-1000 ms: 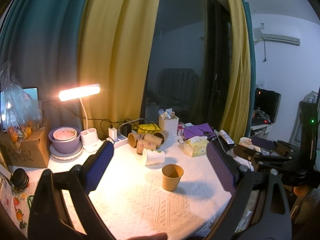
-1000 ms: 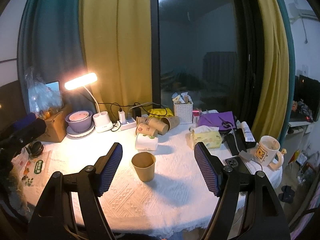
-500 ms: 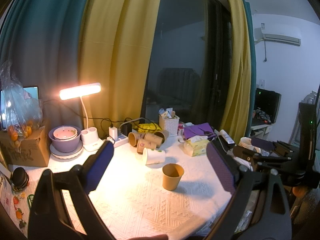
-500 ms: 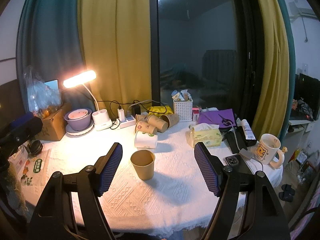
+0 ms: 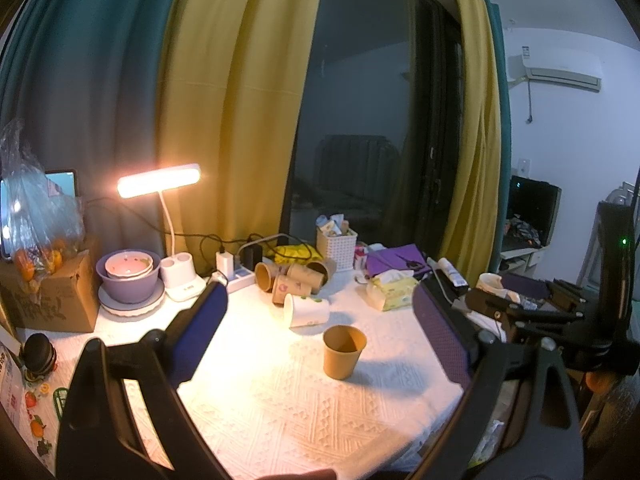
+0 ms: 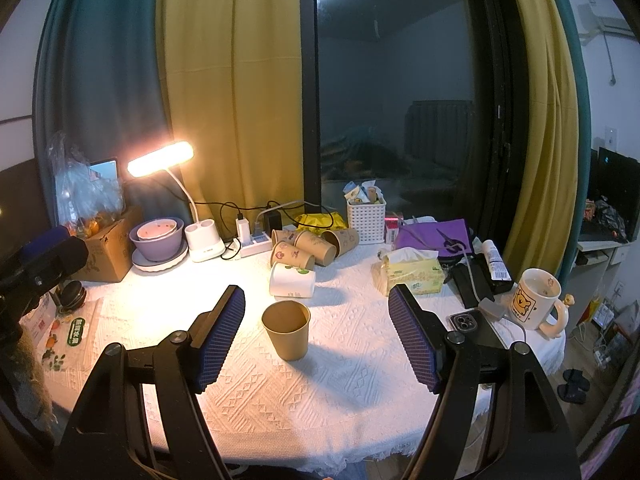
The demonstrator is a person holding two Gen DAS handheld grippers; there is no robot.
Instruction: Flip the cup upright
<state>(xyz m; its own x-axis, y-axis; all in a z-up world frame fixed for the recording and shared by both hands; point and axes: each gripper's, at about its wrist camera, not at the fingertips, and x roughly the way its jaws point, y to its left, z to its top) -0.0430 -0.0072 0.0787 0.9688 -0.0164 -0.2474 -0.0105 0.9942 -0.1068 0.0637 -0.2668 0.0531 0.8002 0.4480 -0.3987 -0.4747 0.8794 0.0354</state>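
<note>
Here, much at the far left is hard to read: a crumpled plastic bag hides most of a lit screen behind it, and the fruit inside the bag, on a cardboard box, cannot be counted. The other gripper's body cuts off the near-left edge of the right wrist view. Next come two nested bowls on a plate, then one lit desk lamp.

One brown paper cup stands upright, mouth up, on the white tablecloth, near the middle. Just beyond it lies one white cup on its side. Farther back is a pile of brown printed cups, also lying down; four can be made out, though they overlap.

The right gripper is spread wide with nothing between its pads, the upright cup standing apart in the gap. The left gripper is likewise wide open and holds nothing.

To the right sit one white basket, one tissue pack, one phone partly hidden by a finger, and one bear mug.
</note>
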